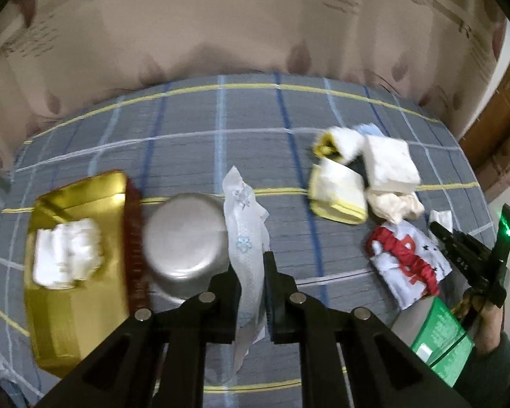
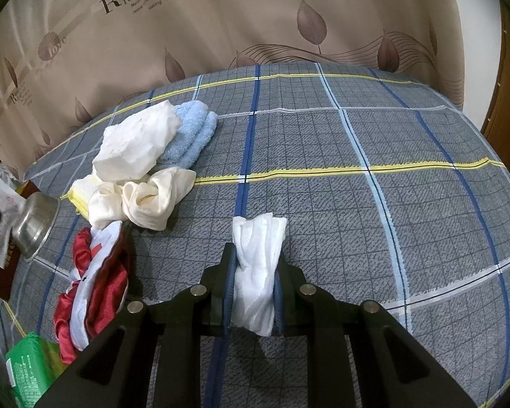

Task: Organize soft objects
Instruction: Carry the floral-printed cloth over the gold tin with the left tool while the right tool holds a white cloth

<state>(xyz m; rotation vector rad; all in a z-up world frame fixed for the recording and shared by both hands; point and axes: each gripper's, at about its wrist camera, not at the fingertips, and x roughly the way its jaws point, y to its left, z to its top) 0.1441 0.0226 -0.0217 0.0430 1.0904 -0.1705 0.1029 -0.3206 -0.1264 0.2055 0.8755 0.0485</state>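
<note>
Left gripper (image 1: 251,289) pinched printed tissue (image 1: 244,224) shut above gold box (image 1: 74,265), likely for sorting; right gripper (image 2: 255,292) clamped white cloth (image 2: 256,261) over bed (image 2: 357,204).

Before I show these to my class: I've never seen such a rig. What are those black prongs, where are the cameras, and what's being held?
No robot here: a person holds a hand-operated claw in each hand, with a camera on each looking along its two prongs. One picture is from the left claw, shut on a thin white printed packet. The other is from the right claw, shut on a bunched white cloth. Below is a grey plaid bedspread with a steel bowl, a gold box, a blue towel, a cream cloth and a red and white cloth.
</note>
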